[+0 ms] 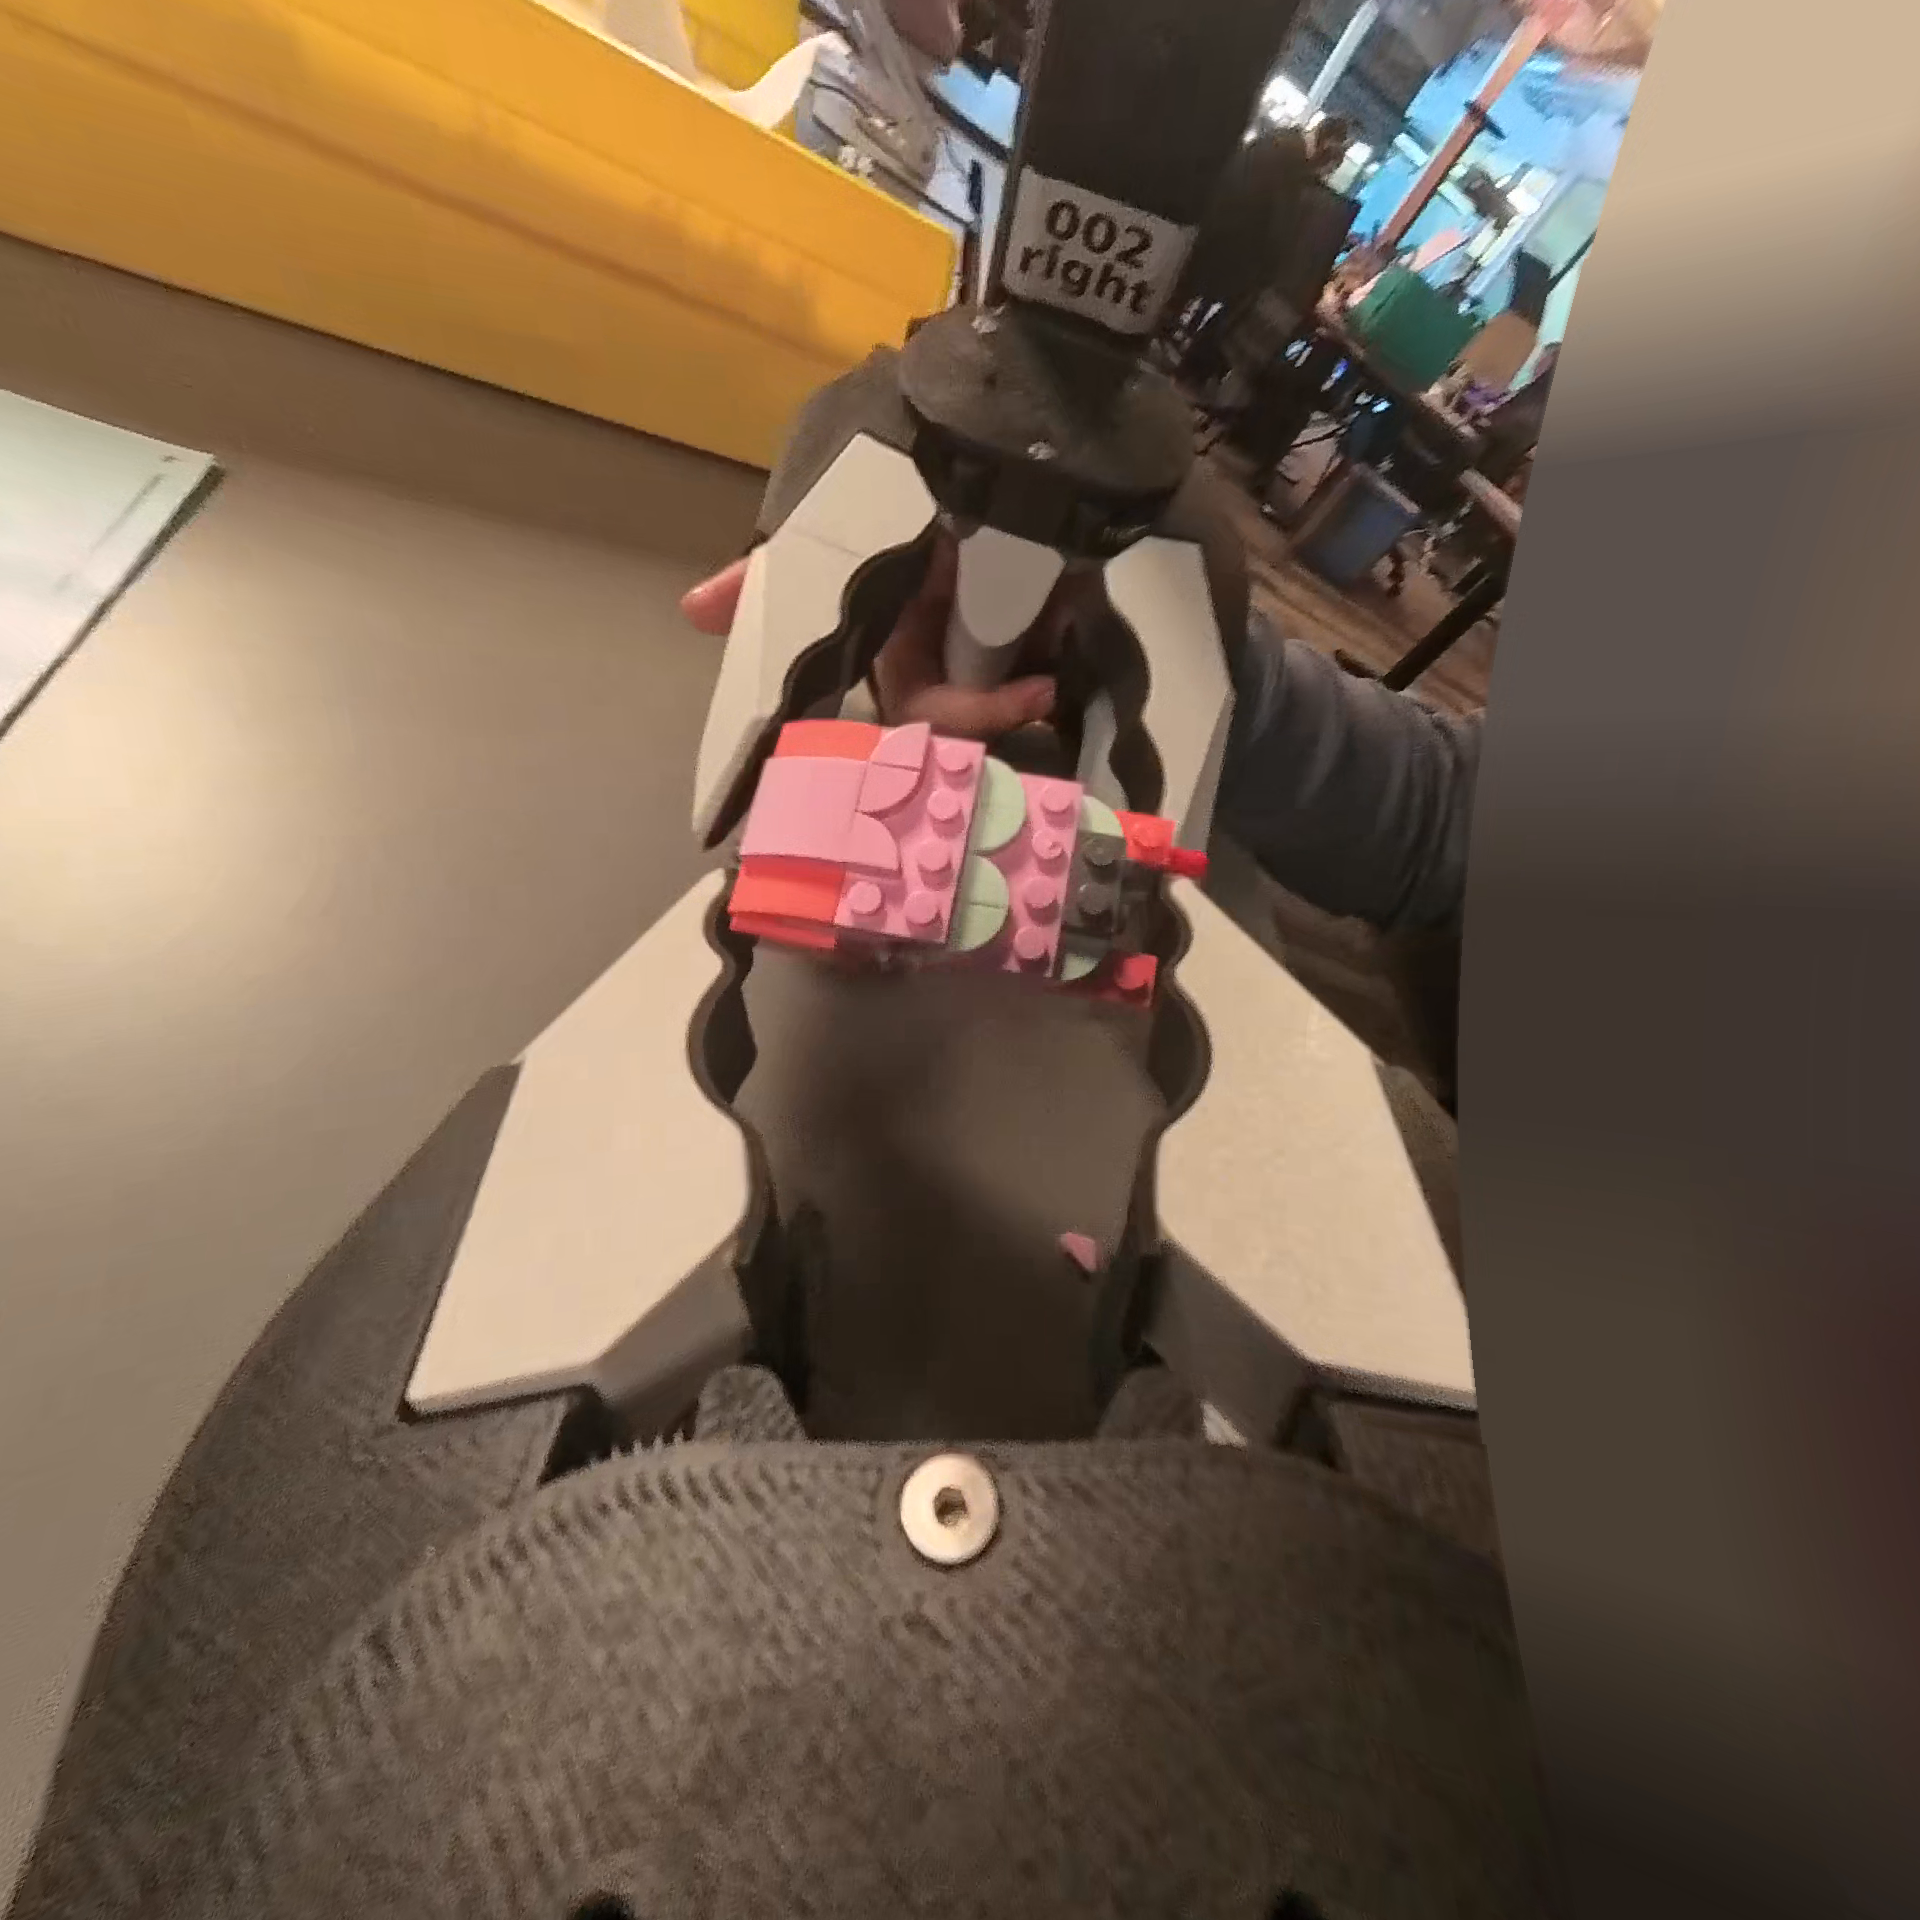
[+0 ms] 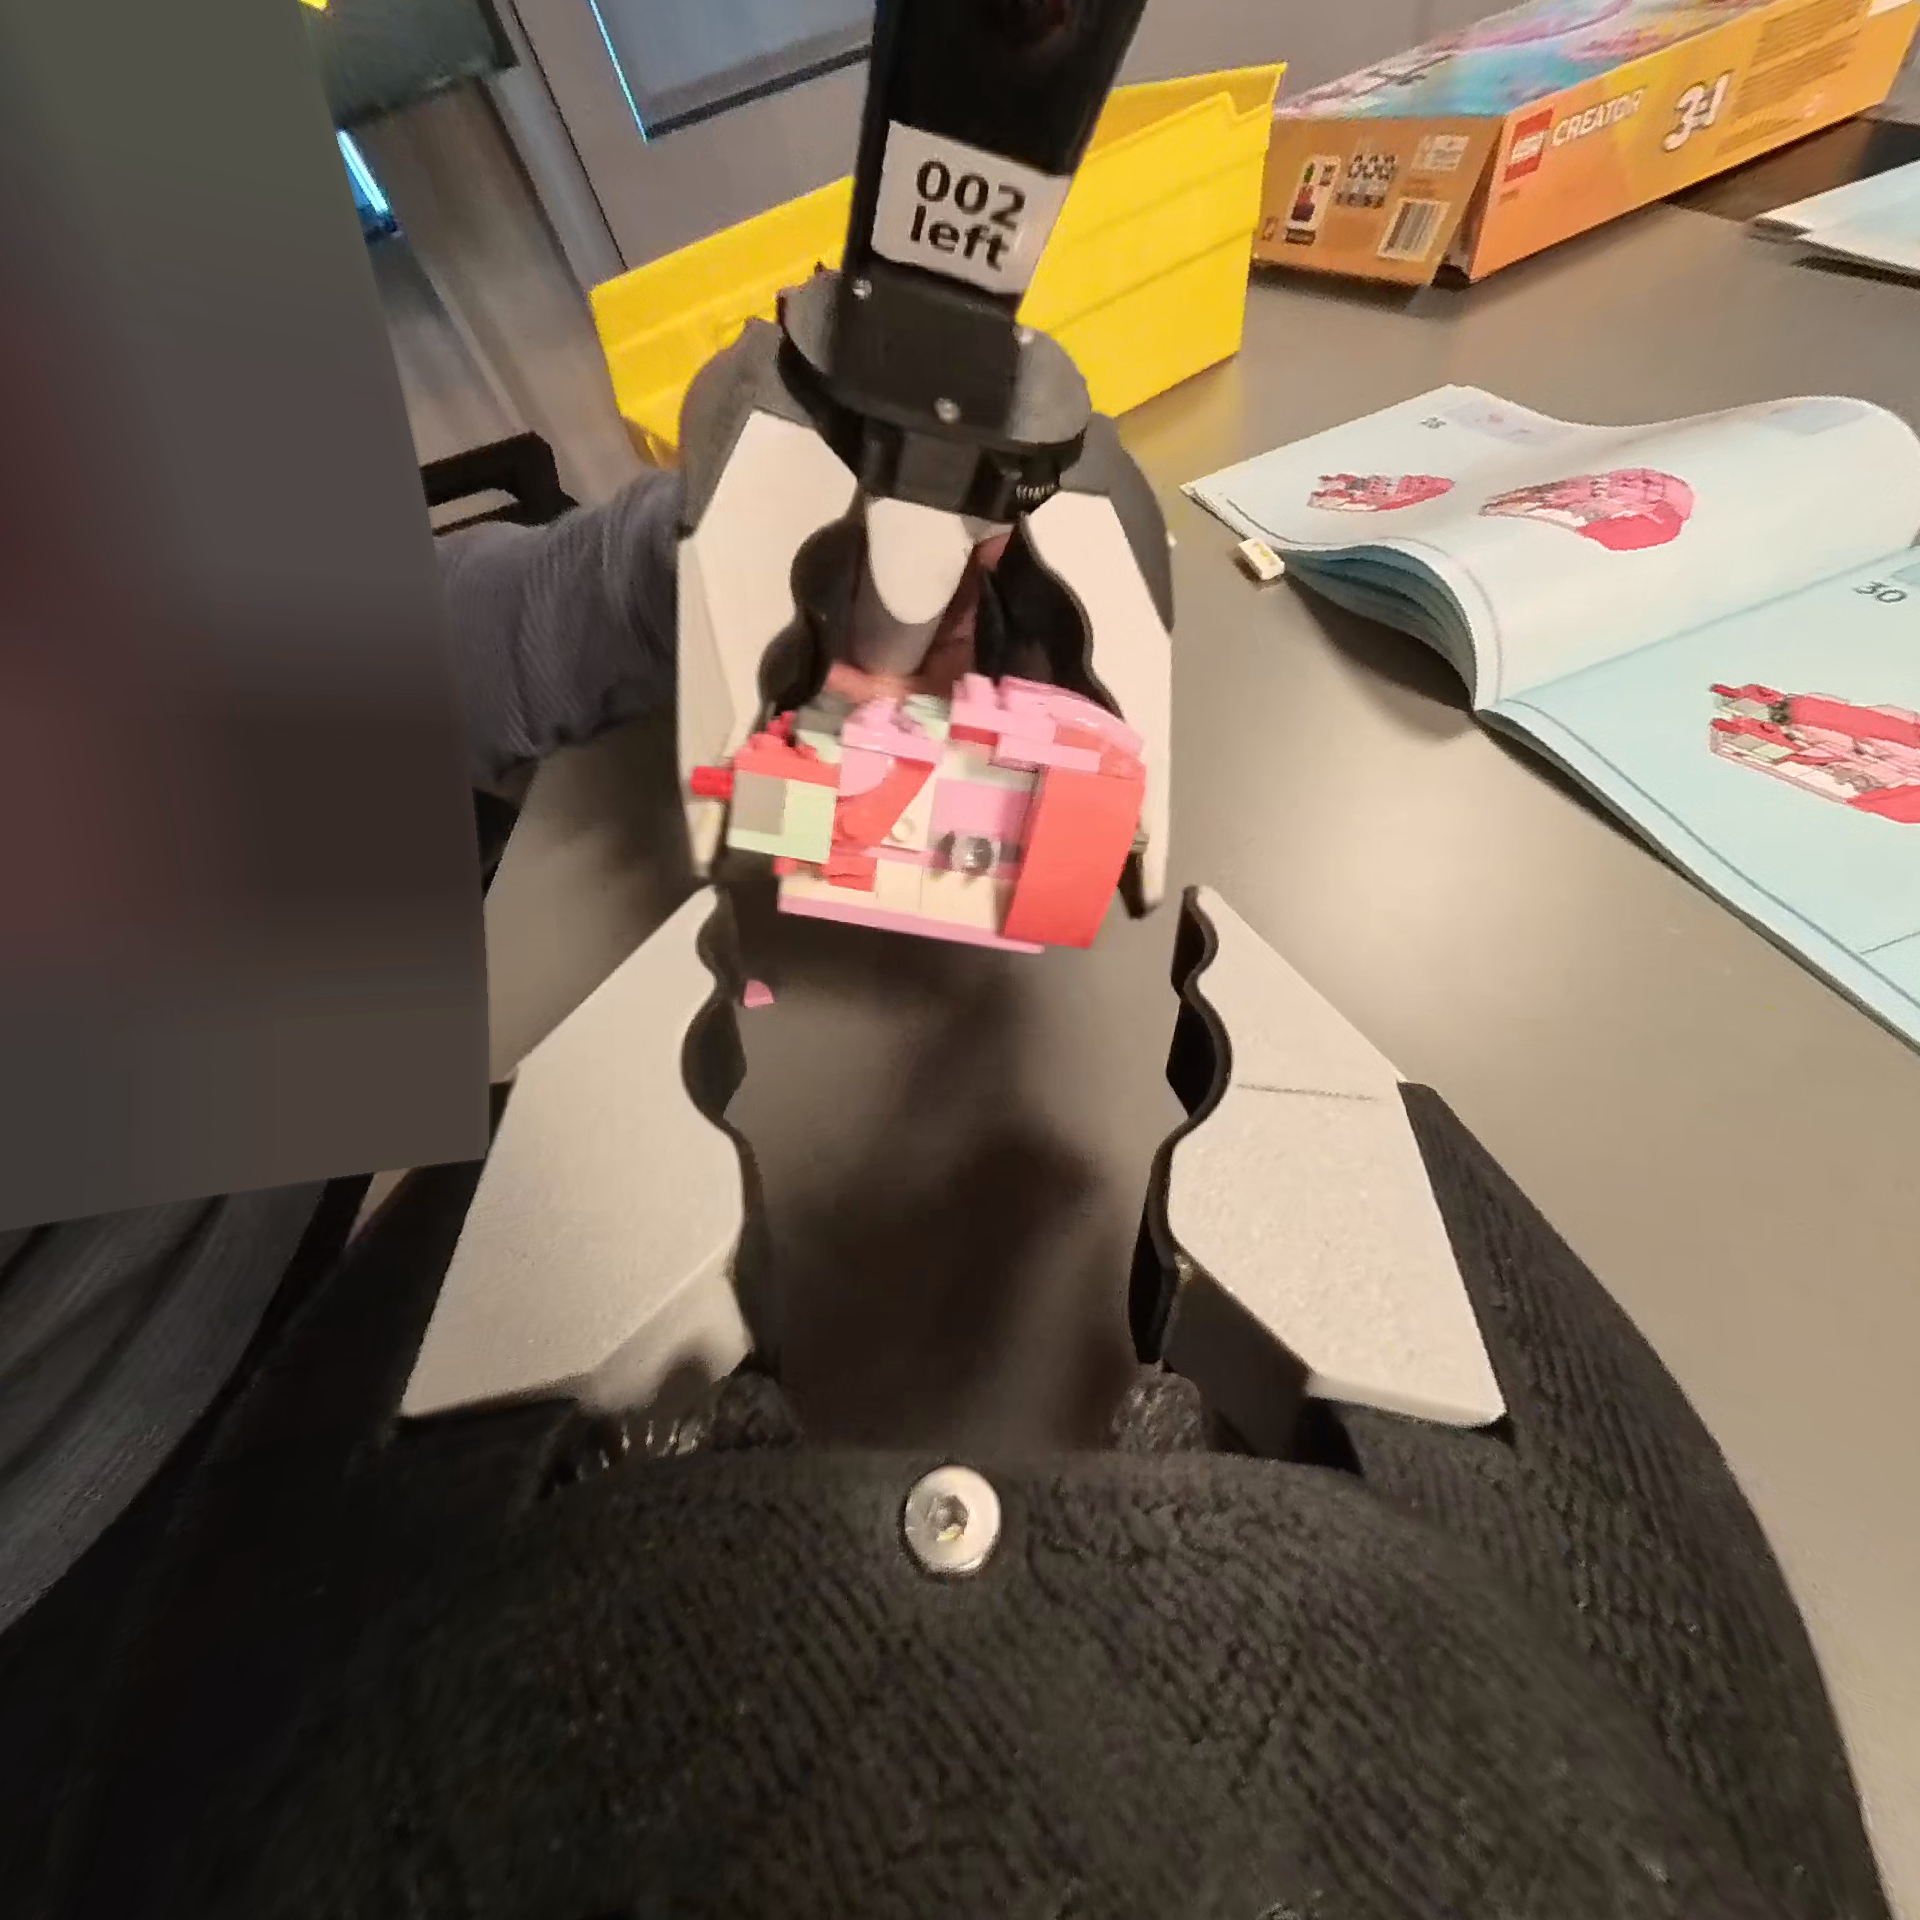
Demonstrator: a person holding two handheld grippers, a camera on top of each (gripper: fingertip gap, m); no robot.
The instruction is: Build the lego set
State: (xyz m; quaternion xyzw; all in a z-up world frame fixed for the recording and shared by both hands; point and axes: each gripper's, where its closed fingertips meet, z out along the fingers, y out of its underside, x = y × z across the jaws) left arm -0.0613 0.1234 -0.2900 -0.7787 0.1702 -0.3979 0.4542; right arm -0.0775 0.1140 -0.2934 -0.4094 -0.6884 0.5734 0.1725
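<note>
Here, the left gripper (image 1: 945, 904) is clamped on a small brick model (image 1: 935, 862) in pink, red and pale green. Its two fingertips (image 1: 717, 914) press on the two short ends, so the model hangs across the tips, above the table, with its studded side turned to this gripper's camera. The right gripper (image 2: 956, 904) faces it from the opposite side, tip to tip. Its jaws stand apart around the same model, and in the right wrist view a narrow gap shows between its right finger (image 2: 1247, 1018) and the red end of the model; on the other finger I cannot tell if there is contact. A thin red peg (image 1: 1184, 860) sticks out at one end, just beside the fingertips, and I think it could snap off under pressure. It seems better that the pads meet the solid end blocks squarely and press gently, because the model is built from many small pieces. Below the tips, a small loose pink piece (image 2: 756, 994) lies on the dark table (image 2: 1455, 831). To the right of the right gripper an open booklet (image 2: 1662, 644) lies flat, with a small white piece (image 2: 1259, 561) near its corner. Farther beyond stand a yellow bin (image 2: 1143, 260) and a cardboard box (image 2: 1558, 135).
</note>
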